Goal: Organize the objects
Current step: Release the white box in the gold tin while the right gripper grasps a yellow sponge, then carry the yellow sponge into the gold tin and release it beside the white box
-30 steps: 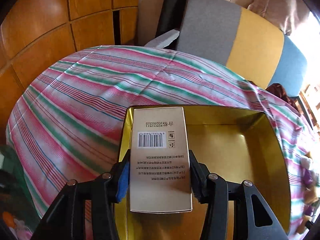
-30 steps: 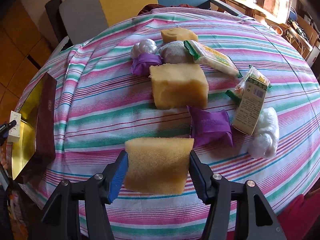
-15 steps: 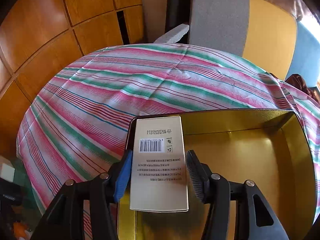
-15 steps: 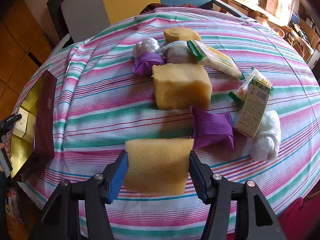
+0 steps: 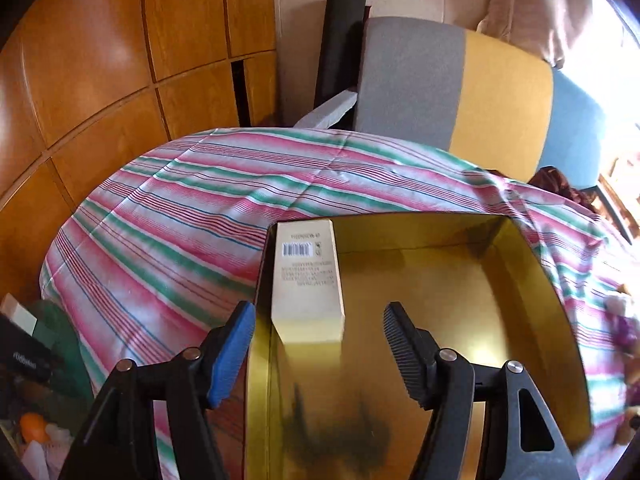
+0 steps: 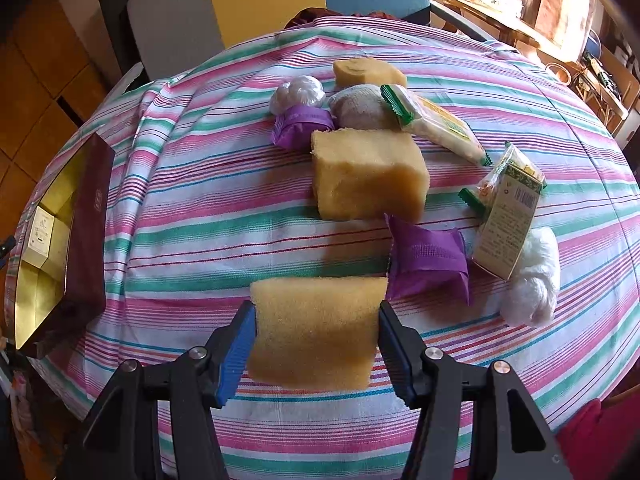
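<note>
A cream carton with a barcode (image 5: 306, 280) lies in the far left corner of the gold-lined box (image 5: 532, 280). My left gripper (image 5: 318, 330) is open just behind the carton, not touching it. The box (image 6: 86, 216) and the carton (image 6: 40, 236) also show at the table's left edge in the right wrist view. My right gripper (image 6: 316, 330) is shut on a yellow sponge (image 6: 316, 328), held above the near edge of the striped cloth (image 6: 224, 184).
A larger sponge (image 6: 366, 174), a small sponge (image 6: 368, 72), two purple packets (image 6: 428, 258), wrapped snacks (image 6: 436, 124), a green carton (image 6: 508, 224) and white bundles (image 6: 532, 280) lie mid-table. A chair (image 5: 452, 92) stands behind it.
My left gripper has opened and let go of the cream carton, which now lies in the box's corner. It has drawn back a little. My right gripper keeps hold of the sponge.
</note>
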`<state>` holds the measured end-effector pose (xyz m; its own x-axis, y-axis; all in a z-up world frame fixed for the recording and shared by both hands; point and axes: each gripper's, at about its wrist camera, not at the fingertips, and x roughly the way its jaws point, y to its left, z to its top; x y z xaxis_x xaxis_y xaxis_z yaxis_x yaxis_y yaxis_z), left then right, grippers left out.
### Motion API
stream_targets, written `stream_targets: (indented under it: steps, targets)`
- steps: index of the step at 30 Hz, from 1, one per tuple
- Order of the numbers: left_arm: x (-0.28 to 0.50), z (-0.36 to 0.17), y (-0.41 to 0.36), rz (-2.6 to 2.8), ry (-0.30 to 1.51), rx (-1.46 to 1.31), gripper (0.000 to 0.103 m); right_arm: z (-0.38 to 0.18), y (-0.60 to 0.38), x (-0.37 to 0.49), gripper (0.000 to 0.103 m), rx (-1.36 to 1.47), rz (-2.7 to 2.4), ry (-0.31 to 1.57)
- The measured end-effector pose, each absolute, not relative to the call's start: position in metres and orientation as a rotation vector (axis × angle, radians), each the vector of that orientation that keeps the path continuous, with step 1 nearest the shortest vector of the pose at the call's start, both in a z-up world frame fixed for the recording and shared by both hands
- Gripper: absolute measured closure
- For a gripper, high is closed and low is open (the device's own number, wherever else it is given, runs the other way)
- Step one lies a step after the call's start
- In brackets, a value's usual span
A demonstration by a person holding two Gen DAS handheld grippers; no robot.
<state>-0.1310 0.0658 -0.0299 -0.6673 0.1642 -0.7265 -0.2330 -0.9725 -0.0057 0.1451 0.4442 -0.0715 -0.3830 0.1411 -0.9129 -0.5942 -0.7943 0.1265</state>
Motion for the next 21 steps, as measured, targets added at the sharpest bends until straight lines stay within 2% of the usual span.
stream_targets:
  steps: [11,21]
  targets:
    - [-0.045,-0.024,0.058,2.611,0.085,-1.101,0.035,-0.071,0.439,0.142,0.044,-1.405,2.212,0.557]
    - [-0.017,-0.029,0.058,2.569,0.087,-1.102,0.035,-0.069,0.431,0.135,0.045,-1.434,2.224,0.462]
